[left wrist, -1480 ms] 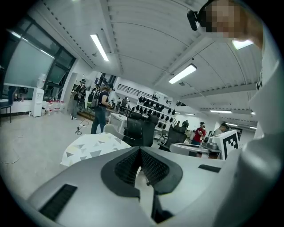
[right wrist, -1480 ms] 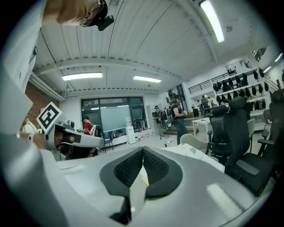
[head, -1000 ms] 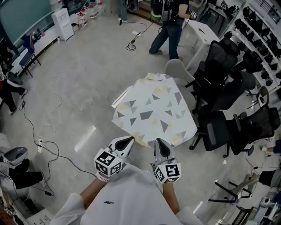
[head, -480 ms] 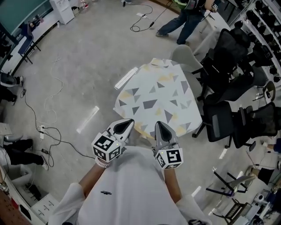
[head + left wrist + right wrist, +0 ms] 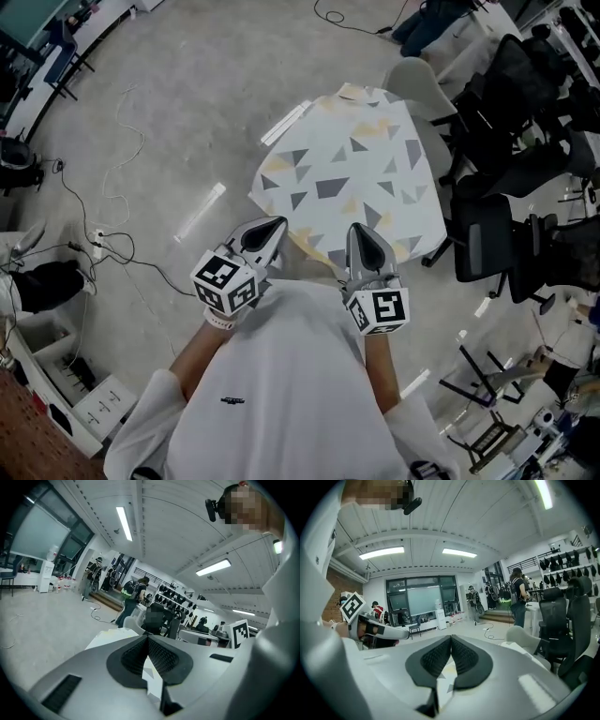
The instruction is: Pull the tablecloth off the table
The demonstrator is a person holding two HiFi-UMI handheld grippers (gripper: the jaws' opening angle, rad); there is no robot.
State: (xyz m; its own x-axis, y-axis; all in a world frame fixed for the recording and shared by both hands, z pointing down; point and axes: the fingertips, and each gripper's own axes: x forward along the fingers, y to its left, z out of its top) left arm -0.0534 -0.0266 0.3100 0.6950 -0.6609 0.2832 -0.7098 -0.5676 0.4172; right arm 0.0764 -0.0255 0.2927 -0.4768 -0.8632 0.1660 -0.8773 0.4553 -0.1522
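Looking down from my head camera, I see a grey concrete floor (image 5: 187,103) filling most of the frame. The tablecloth (image 5: 352,183), white with grey and yellow triangles, lies spread flat at 12 o'clock from me and covers its table completely, its near edge hanging just beyond my gripper tips. Black office chairs (image 5: 506,248) crowd the cloth's 3 o'clock side, and a pale grey chair (image 5: 417,80) stands at its 1 o'clock corner. The left gripper (image 5: 274,223) sits at 11 o'clock and the right gripper (image 5: 359,230) at 1 o'clock, side by side and apart, short of the cloth. In the left gripper view the ribbed pads (image 5: 161,656) are pressed together on nothing; the right gripper view shows the same, pads (image 5: 464,656) closed and empty. A thin cable (image 5: 112,202) snakes across the floor at 9 o'clock.
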